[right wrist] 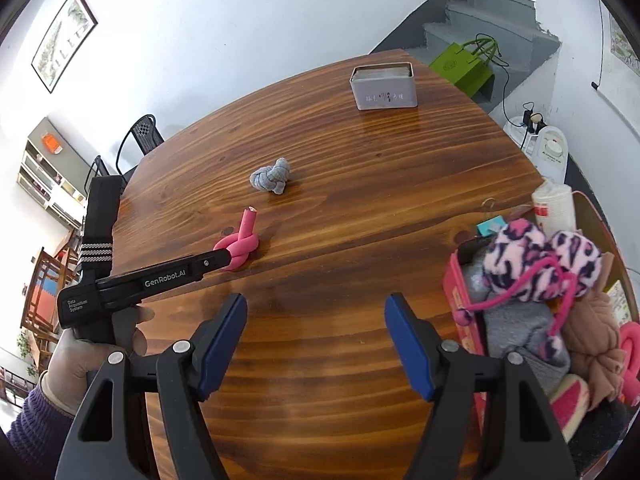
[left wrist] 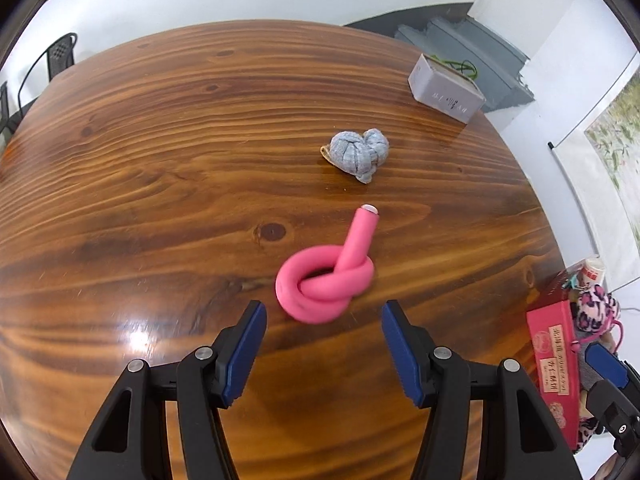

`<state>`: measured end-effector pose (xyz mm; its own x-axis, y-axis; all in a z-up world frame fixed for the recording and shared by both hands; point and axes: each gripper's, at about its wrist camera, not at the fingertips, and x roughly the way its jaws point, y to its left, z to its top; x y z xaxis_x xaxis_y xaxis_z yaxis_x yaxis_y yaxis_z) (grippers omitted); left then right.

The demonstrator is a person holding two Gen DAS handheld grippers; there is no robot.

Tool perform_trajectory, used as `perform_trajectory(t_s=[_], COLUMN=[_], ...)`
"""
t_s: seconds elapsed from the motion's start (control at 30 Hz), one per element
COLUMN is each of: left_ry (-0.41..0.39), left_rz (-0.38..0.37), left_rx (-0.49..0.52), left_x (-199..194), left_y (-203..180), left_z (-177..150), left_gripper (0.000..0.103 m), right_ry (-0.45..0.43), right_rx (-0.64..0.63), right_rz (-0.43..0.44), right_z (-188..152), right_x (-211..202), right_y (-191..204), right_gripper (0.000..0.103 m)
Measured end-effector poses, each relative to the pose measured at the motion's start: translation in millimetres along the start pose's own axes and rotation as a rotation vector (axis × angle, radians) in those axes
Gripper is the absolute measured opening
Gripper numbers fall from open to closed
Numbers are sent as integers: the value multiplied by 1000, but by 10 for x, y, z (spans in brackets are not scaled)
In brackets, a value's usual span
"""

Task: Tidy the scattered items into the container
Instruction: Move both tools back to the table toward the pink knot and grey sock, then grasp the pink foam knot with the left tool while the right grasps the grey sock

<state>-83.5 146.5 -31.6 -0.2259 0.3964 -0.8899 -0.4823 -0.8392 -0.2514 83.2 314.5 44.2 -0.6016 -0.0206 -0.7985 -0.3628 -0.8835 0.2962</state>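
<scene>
A knotted pink foam tube [left wrist: 326, 282] lies on the wooden table, just ahead of my open, empty left gripper [left wrist: 324, 310]. It also shows in the right wrist view [right wrist: 239, 250], with the left gripper's fingertips [right wrist: 224, 258] right beside it. A knotted grey sock [left wrist: 358, 154] [right wrist: 272, 178] lies farther back. A red container [left wrist: 554, 354] [right wrist: 464, 308] at the table's right edge holds several soft items, among them a pink leopard-print piece [right wrist: 540, 260]. My right gripper [right wrist: 316, 312] is open and empty over bare table, left of the container.
A grey tin box [left wrist: 444, 92] [right wrist: 384, 88] stands at the table's far side. A white roll [right wrist: 554, 206] stands behind the container. Chairs [right wrist: 146, 134] are at the far left edge. A green bag [right wrist: 466, 64] sits on the floor by stairs.
</scene>
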Motion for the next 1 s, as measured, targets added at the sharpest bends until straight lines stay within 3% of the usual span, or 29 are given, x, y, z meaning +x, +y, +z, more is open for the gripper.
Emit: perform_trajectory(t_s=[0.3, 0.6, 1.0], left_ry=[39, -11, -96], left_rz=[-37, -40, -8], left_rx=[66, 161, 58], left_x=[263, 265, -5], left_y=[27, -5, 304], left_z=[112, 84, 75], left_gripper=[61, 59, 58], right_ry=[2, -7, 6], right_rx=[32, 16, -63], right_rz=[-11, -7, -33], right_z=[240, 510, 967], right_x=[302, 625, 1264], right_y=[127, 317, 511], right_gripper=[75, 75, 75])
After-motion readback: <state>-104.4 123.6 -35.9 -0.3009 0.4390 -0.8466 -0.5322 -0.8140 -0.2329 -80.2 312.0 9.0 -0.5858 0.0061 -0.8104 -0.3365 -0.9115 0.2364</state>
